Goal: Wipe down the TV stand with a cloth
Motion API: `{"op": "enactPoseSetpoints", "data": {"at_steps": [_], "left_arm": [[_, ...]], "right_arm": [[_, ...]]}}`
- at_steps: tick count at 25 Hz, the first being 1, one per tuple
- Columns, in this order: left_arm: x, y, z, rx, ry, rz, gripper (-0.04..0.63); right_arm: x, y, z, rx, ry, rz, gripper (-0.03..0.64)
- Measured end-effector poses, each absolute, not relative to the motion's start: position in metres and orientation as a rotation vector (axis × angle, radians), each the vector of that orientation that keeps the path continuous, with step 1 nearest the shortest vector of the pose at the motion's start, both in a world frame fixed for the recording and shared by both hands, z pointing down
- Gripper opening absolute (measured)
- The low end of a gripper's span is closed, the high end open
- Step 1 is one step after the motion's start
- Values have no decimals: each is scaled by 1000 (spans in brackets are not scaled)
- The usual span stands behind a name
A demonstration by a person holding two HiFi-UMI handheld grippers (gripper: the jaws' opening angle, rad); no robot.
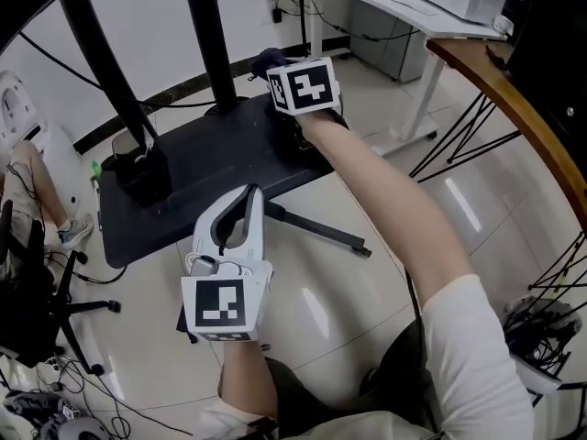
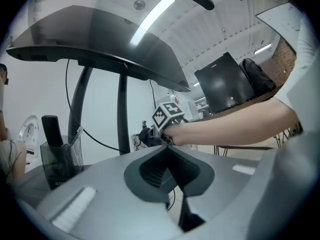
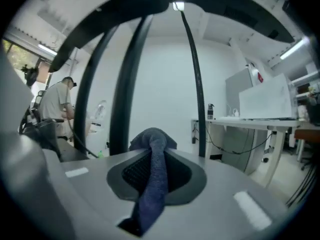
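Note:
The TV stand's black base plate [image 1: 211, 168] lies on the floor with two black poles [image 1: 209, 35] rising from it. My right gripper [image 1: 278, 70] is at the plate's far right corner, shut on a dark blue cloth [image 1: 264, 60]. In the right gripper view the cloth [image 3: 152, 184] runs between the closed jaws and bunches past my right gripper [image 3: 154, 146]. My left gripper [image 1: 249, 195] hovers at the plate's near edge, shut and holding nothing. In the left gripper view my left gripper [image 2: 167, 146] points toward the right gripper's marker cube [image 2: 167, 115], under the dark TV screen [image 2: 100, 39].
A black holder box [image 1: 142, 168] stands on the plate's left part; it shows as a clear container [image 2: 57, 159] too. A stand leg [image 1: 321, 227] sticks out over the tiles. An office chair [image 1: 27, 310] is at left, a white desk [image 1: 404, 7] and a wooden table edge [image 1: 514, 99] at right. A person [image 3: 55, 104] stands beyond.

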State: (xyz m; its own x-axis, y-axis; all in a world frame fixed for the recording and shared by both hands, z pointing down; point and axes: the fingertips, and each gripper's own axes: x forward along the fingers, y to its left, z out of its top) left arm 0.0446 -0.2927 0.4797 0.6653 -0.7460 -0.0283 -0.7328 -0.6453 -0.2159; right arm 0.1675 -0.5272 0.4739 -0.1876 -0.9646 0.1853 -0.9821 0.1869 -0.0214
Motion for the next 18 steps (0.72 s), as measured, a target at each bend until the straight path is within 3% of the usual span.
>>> {"op": "enactPoseSetpoints", "data": {"at_steps": [5, 15, 18], "left_arm": [[39, -288, 478, -2673, 1215, -96, 66], [64, -287, 493, -2667, 1157, -145, 66], [60, -280, 491, -2667, 1183, -130, 66]], "right_arm": [[168, -524, 488, 1876, -2283, 269, 54], [149, -251, 463, 2014, -2621, -475, 55], [124, -233, 469, 1926, -2598, -365, 55]]}}
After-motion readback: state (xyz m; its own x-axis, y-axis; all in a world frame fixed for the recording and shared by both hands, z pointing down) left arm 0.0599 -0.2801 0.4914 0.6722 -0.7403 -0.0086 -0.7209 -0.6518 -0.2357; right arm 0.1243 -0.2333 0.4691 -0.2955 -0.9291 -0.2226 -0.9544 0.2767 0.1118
